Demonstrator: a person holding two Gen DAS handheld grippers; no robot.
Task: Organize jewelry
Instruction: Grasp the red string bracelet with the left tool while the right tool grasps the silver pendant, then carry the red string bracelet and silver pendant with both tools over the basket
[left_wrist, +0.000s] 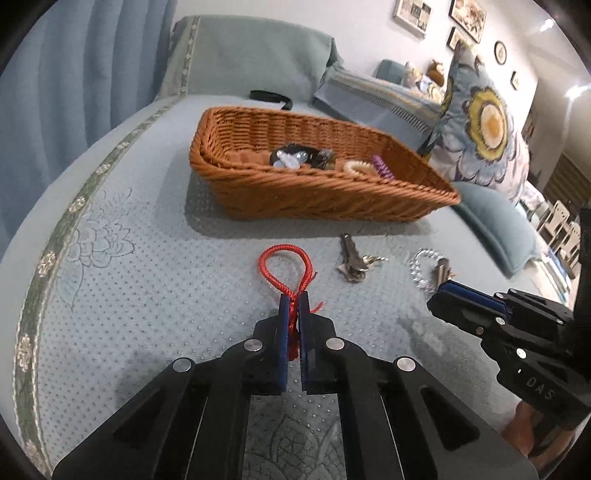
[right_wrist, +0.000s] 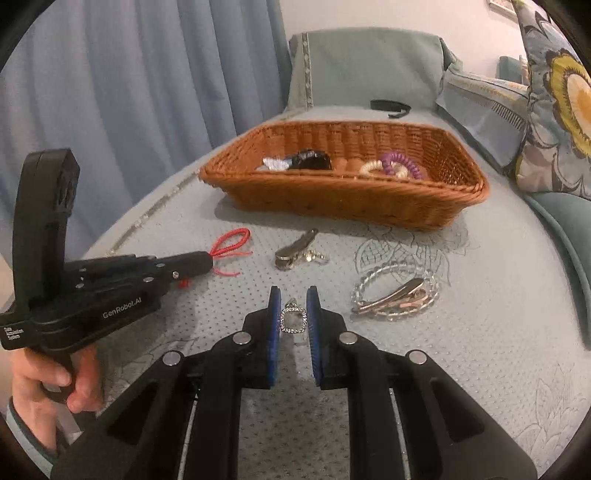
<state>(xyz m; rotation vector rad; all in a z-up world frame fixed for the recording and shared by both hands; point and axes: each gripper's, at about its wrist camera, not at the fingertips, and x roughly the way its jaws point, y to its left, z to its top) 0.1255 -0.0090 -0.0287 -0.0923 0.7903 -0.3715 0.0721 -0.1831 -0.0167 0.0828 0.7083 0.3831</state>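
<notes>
"So both loaded? Left claw (left_wrist: 294, 301) pinches the red cord (left_wrist: 286, 264) on the sofa; right claw (right_wrist: 293, 319) grips a sparkly pendant (right_wrist: 293, 320)."

"Barely. Cord's thin, it could slip short of the basket (right_wrist: 369, 206)."

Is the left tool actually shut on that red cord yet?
Yes, shut on it. The left tool has its blue pads pressed together on the red cord's tail, its loop lying ahead on the cushion.

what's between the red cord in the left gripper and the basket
Nothing visible. The left gripper is shut on the red cord, and only bare bedspread lies ahead to the basket. The keys sit off to the right.
</notes>
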